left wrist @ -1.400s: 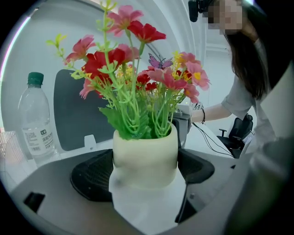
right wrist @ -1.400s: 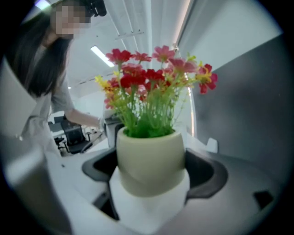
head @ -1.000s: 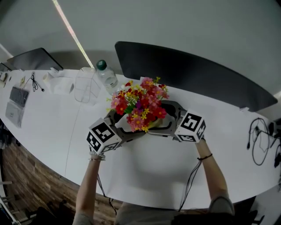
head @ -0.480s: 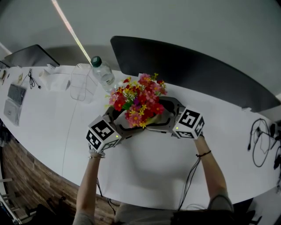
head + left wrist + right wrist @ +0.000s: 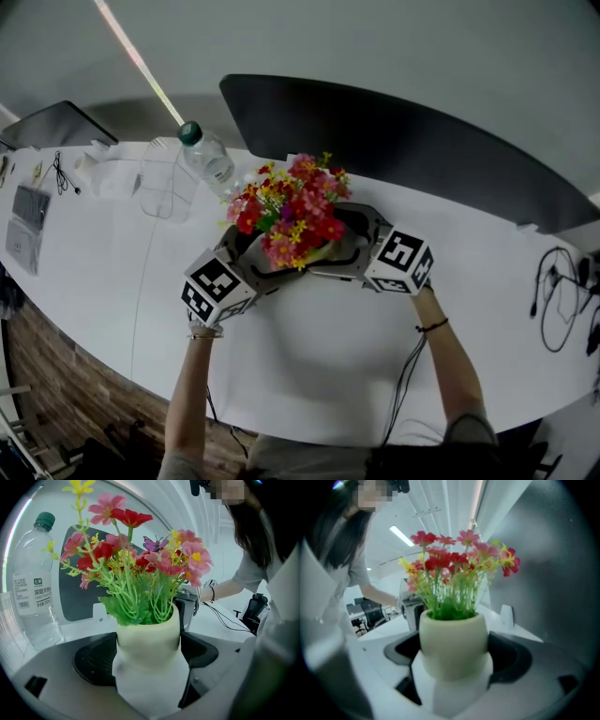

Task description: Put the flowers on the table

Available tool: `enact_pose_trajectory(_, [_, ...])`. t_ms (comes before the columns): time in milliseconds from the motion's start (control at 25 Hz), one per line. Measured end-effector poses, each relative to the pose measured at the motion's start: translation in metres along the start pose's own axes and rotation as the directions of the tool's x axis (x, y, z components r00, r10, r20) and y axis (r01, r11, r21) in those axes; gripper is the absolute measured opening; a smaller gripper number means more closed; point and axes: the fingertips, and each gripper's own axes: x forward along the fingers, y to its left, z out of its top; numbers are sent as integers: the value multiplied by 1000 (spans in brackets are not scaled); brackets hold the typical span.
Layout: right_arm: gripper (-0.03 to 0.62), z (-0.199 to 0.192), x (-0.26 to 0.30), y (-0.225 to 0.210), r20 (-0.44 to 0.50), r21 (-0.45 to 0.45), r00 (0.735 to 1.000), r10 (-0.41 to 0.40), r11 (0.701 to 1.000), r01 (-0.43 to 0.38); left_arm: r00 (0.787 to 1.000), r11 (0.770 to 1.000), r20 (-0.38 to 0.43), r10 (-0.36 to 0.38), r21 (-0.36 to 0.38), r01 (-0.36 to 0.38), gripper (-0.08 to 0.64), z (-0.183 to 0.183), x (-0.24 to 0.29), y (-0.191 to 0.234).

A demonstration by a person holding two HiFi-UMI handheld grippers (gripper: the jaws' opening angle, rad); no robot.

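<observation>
I'm holding the flowers (image 5: 291,211) in their cream pot (image 5: 147,639) with both grippers at once, over the middle of the white table (image 5: 319,375), closer to its far edge than to the near one. The blooms are red, pink and yellow on green stems, standing upright out of the pot. My left gripper (image 5: 248,255) is coming at the pot from the left w/ its jaws pressing on the pot's sides; my right gripper (image 5: 342,246) is doing the same from the right, so the two are facing each other w/ the pot between them. In each gripper view the dark jaw pads are hugging the pot's body on both sides (I can't tell whether the base is touching the tabletop).

A clear water bottle (image 5: 206,159) w/ a green cap is standing upright just left of the flowers, nearer the far edge. Beside it, further left, a clear plastic container (image 5: 164,178) is sitting. A dark curved panel (image 5: 394,141) is running along behind the far edge. Black cables (image 5: 553,300) are lying near the right end of the table, well apart from the pot.
</observation>
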Motion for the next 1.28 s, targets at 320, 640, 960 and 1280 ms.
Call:
enact_pose_trajectory(320, [456,-4,3,2,-30,-22,999,-10,1000,9,1000,999,-25,19,47,-17,442,-6,-1,2])
enact_pose_trajectory(640, [456,-9,6,5,-62,-56,998,-26,998,23,998,993,-36,49,109,-45,442,-6,-1,-1])
enact_pose_trajectory(960, [456,-13,8,5,-87,-80,995,-53,996,46,996,984,-31,85,157,-79,442,-9,-3,-1])
enact_pose_trajectory(1280, [456,-14,8,4,-80,-67,995,-64,996,59,993,985,0,117,128,-116,442,-10,-7,1])
